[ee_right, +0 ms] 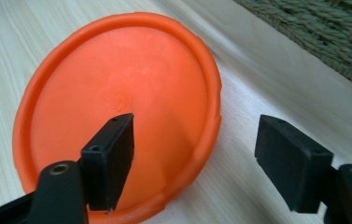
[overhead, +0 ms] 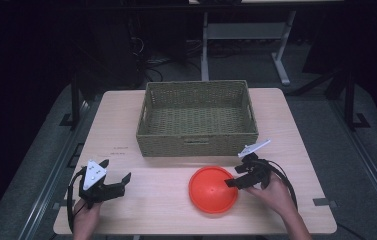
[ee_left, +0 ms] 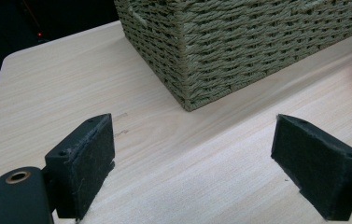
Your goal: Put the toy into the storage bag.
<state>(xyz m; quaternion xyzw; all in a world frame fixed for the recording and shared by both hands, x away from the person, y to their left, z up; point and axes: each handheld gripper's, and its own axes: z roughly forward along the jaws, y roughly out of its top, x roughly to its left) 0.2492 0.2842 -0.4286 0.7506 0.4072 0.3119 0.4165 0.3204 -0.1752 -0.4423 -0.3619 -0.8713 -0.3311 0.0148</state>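
- Right gripper [overhead: 238, 177], low and right of centre in the high view: fingers [ee_right: 110, 161] parted, straddling the near rim of the orange plastic disc [overhead: 213, 189]; one over the disc's face, the other outside the rim, neither pressing yet.
- Disc lying flat on the bench [overhead: 166, 212], lower centre of the frame, just in front of the woven basket [overhead: 196, 141].
- Best seated deeper over the raised rim before clenching, wrist tilted low so the thin edge does not slip out.
- Lift level, clear of the basket's front wall.
- Left gripper [overhead: 117, 173], lower left: fingers [ee_left: 82, 165] released, empty, resting over bare bench well apart from the disc.
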